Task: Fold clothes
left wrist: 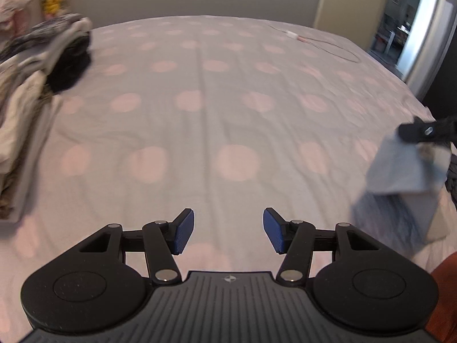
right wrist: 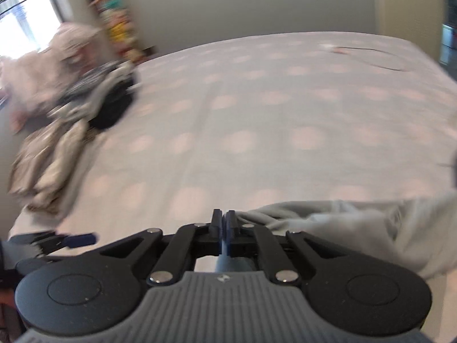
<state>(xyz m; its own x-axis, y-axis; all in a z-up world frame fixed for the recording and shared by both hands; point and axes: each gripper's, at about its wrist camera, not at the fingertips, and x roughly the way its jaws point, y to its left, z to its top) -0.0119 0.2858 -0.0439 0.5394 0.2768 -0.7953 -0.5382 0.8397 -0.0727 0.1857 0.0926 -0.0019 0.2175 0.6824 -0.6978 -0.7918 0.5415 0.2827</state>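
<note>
My left gripper [left wrist: 228, 230] is open and empty, hovering over the polka-dot bed sheet [left wrist: 217, 108]. My right gripper [right wrist: 223, 223] is shut on the edge of a light grey garment [right wrist: 357, 228], which trails to the right over the sheet [right wrist: 257, 120]. In the left wrist view the right gripper [left wrist: 428, 133] shows at the far right edge, with the grey garment [left wrist: 405, 168] hanging from it above the bed. In the right wrist view the left gripper's blue fingertips [right wrist: 81, 239] show at lower left.
A pile of mixed clothes [left wrist: 31, 85] lies at the left side of the bed, also seen in the right wrist view [right wrist: 71, 105]. A thin cable [left wrist: 322, 43] lies at the far right of the bed. An open doorway [left wrist: 405, 17] is beyond the bed's right corner.
</note>
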